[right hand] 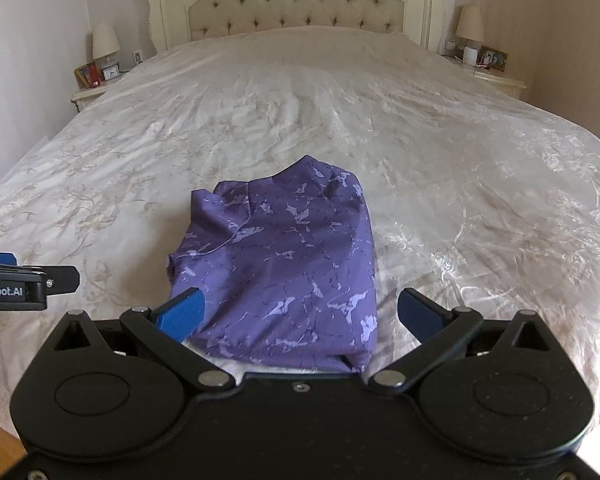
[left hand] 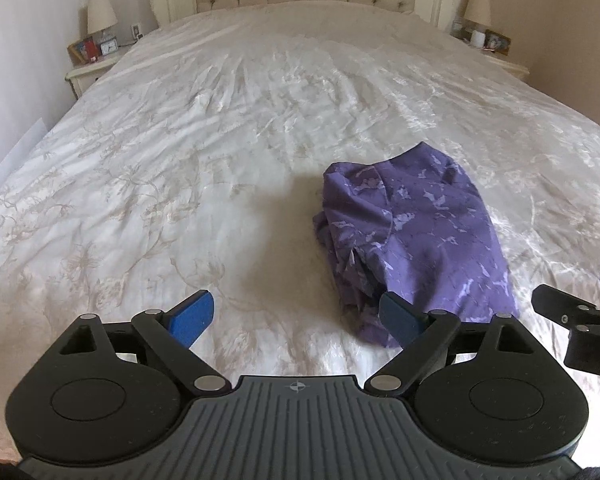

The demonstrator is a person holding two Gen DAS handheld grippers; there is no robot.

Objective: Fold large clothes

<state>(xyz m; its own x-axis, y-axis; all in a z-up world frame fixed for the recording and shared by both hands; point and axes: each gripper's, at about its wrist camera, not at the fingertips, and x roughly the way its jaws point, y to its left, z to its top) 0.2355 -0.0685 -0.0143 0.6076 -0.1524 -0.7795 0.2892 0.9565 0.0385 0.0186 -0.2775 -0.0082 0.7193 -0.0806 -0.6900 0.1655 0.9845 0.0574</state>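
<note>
Left tongs and right tongs — both spread wide, empty.

We see left gripper: black linkage arms, silver pivot pins, two round black discs, grey ribbed centre plate with small compass-like mark, blue pads on fingers. Our right gripper: same black links and silver pins, blue pads, plain black body, one small screw at centre. White lettering on side housings; thin black cable at edge.
</note>
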